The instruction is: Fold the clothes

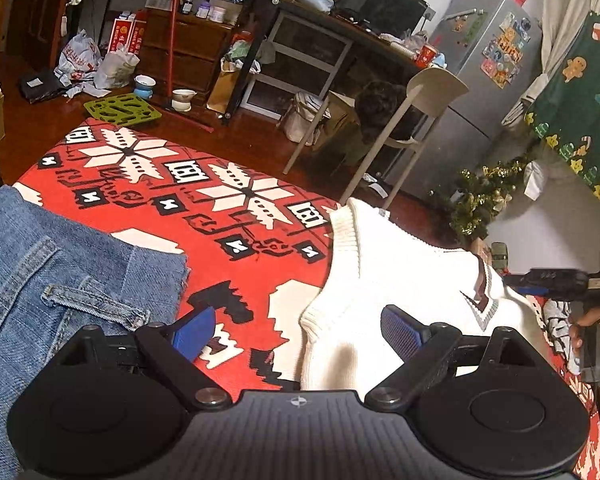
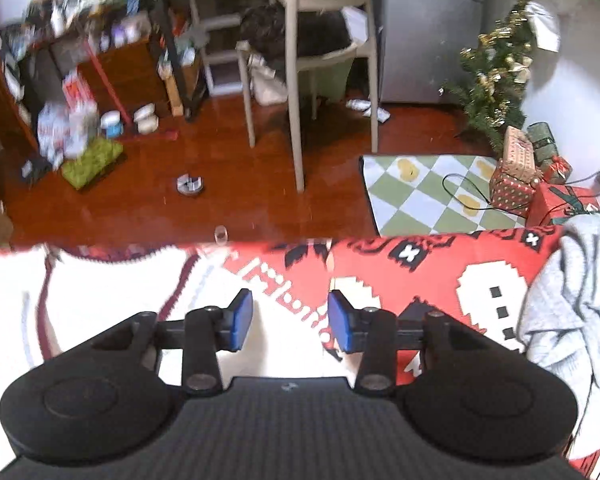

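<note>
Left of the white knit sweater (image 1: 380, 280) lie blue jeans (image 1: 60, 264); the left gripper (image 1: 296, 330) hangs spread wide over the sweater's left edge, pinching nothing. The right gripper (image 2: 290, 318), half-spread and empty, hovers off the sweater's right side, with a grey garment (image 2: 572, 300) further right. The sweater's fold seems between steps; next, each gripper needs an edge.

Jeans (image 1: 40, 280) left of sweater (image 1: 380, 288), on blanket (image 1: 236, 216)

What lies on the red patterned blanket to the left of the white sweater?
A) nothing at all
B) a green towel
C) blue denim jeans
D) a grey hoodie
C: in the left wrist view, blue denim jeans lie left of the white sweater on the red blanket.
</note>
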`<action>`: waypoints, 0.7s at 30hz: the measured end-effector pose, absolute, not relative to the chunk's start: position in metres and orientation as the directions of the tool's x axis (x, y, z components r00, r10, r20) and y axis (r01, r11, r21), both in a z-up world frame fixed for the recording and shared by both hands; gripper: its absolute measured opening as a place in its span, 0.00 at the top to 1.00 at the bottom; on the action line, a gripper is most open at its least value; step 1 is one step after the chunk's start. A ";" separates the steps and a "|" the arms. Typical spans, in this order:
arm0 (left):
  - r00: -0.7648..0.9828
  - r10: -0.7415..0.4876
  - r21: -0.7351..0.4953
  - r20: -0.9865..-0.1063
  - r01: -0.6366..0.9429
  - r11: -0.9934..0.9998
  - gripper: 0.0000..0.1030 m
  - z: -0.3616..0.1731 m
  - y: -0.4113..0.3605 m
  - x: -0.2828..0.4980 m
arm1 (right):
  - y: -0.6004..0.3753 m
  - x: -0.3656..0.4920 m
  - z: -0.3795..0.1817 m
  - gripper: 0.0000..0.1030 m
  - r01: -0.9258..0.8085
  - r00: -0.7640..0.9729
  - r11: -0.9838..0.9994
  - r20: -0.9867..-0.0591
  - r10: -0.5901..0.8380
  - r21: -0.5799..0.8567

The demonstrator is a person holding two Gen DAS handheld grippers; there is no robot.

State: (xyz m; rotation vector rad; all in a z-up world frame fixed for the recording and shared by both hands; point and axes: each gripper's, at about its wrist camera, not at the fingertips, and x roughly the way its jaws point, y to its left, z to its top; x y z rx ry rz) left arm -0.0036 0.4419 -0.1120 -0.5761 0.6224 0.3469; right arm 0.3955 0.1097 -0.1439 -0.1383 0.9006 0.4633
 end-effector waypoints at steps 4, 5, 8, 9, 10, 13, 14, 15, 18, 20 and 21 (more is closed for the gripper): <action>0.754 0.131 -0.398 -0.644 -0.476 0.785 0.13 -0.117 0.442 -0.001 | 0.128 0.391 -0.151 0.79 -0.485 0.503 0.869 -0.783 0.366 0.095; 0.753 0.128 -0.402 -0.646 -0.477 0.781 0.13 -0.118 0.442 -0.001 | 0.132 0.389 -0.151 0.94 -0.494 0.502 0.865 -0.782 0.370 0.092; 0.754 0.132 -0.397 -0.643 -0.475 0.785 0.13 -0.119 0.440 -0.001 | 0.141 0.382 -0.140 0.95 -0.487 0.557 0.872 -0.750 0.358 0.054; 0.758 0.130 -0.398 -0.639 -0.471 0.788 0.13 -0.119 0.439 -0.001 | 0.142 0.378 -0.132 0.95 -0.477 0.587 0.877 -0.725 0.360 0.049; 0.761 0.128 -0.398 -0.635 -0.466 0.790 0.13 -0.119 0.438 -0.001 | 0.143 0.374 -0.125 0.95 -0.470 0.618 0.882 -0.698 0.361 0.040; 0.768 0.126 -0.392 -0.627 -0.452 0.801 0.13 -0.118 0.434 0.000 | 0.146 0.362 -0.110 0.95 -0.469 0.696 0.883 -0.618 0.364 -0.007; 0.768 0.128 -0.387 -0.628 -0.451 0.804 0.13 -0.117 0.434 0.001 | 0.148 0.358 -0.109 0.93 -0.473 0.700 0.881 -0.615 0.362 -0.020; 0.767 0.129 -0.382 -0.629 -0.449 0.807 0.13 -0.117 0.433 0.002 | 0.149 0.356 -0.109 0.91 -0.471 0.700 0.882 -0.620 0.354 -0.029; 0.762 0.126 -0.372 -0.635 -0.444 0.815 0.13 -0.118 0.431 0.003 | 0.142 0.352 -0.109 0.80 -0.416 0.698 0.909 -0.644 0.313 -0.009; 0.760 0.124 -0.367 -0.638 -0.441 0.819 0.13 -0.117 0.429 0.004 | 0.130 0.342 -0.101 0.74 -0.398 0.688 0.916 -0.647 0.328 0.041; 0.758 0.126 -0.366 -0.640 -0.444 0.818 0.13 -0.115 0.428 0.004 | 0.124 0.337 -0.097 0.73 -0.390 0.682 0.919 -0.651 0.333 0.062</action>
